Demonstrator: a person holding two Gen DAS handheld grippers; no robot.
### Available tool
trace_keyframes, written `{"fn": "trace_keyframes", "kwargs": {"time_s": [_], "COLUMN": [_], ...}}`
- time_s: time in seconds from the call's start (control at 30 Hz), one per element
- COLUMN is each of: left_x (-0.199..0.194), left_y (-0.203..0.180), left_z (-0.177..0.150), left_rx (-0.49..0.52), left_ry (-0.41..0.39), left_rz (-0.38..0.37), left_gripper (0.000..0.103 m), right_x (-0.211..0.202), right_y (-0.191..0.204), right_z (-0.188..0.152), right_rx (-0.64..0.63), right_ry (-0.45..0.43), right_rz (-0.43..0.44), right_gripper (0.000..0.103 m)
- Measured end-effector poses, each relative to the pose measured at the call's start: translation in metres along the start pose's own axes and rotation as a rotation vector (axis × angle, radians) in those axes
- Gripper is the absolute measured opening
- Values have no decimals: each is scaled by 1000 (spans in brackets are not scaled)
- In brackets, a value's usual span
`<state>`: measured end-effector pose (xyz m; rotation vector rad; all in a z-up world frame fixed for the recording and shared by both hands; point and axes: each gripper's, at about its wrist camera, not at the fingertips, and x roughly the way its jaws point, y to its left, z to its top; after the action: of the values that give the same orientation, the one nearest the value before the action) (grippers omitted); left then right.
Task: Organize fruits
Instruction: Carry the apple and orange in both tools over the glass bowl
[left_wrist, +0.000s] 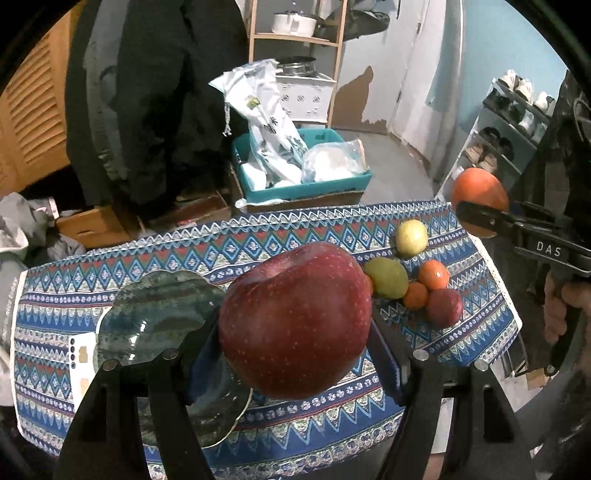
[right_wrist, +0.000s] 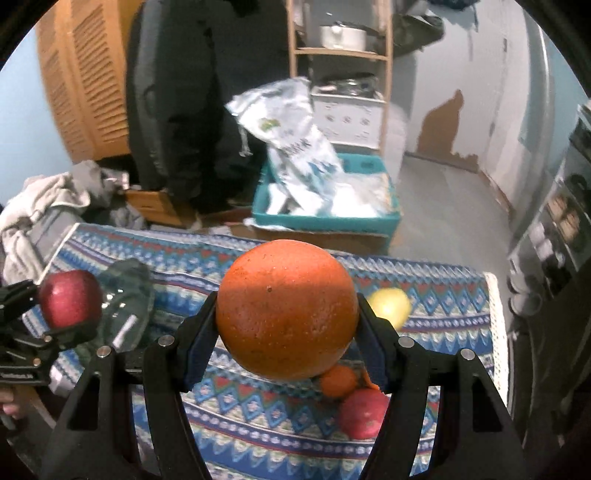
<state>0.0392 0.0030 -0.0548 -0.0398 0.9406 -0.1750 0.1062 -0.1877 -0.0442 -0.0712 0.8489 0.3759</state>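
Left gripper (left_wrist: 295, 354) clamped on a large dark-red apple (left_wrist: 295, 321), pads squeezing its 2 flanks, held clear above the glazed blue-green ceramic plate (left_wrist: 159, 317). Right gripper (right_wrist: 286, 339) likewise closed on a big round orange (right_wrist: 286, 310), raised over the blue patterned tablecloth (right_wrist: 258, 435).

Both fruits firm, fairly weighty, smooth-skinned; apple waxy and liable to slip or bruise, so best gripped across the widest middle, as now. Orange's pebbled rind kinder to the pads.

Left behind in a loose cluster near the cloth's far right: yellow-green round fruit (left_wrist: 411, 237), green oval fruit (left_wrist: 388, 277), 2 small tangerines (left_wrist: 434, 274), small red apple (left_wrist: 445, 307), possibly another orange piece hidden behind.
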Motion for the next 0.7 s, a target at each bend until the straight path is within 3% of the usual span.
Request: {"fn": "trace_keyframes", "kwargs": {"time_s": [0.4, 0.7], "left_x": [-29, -37], "left_y": [32, 73], "left_z": [-8, -21], "left_rx": [-31, -115], "left_ry": [-49, -43], "left_rz": [36, 57], "left_gripper": [74, 74], "right_x": [-4, 9], "right_y": [81, 134], "right_z": [30, 42], "right_rx": [-104, -176], "right_ry": [-37, -21], "right_rz": [112, 175], "right_gripper": [69, 69]}}
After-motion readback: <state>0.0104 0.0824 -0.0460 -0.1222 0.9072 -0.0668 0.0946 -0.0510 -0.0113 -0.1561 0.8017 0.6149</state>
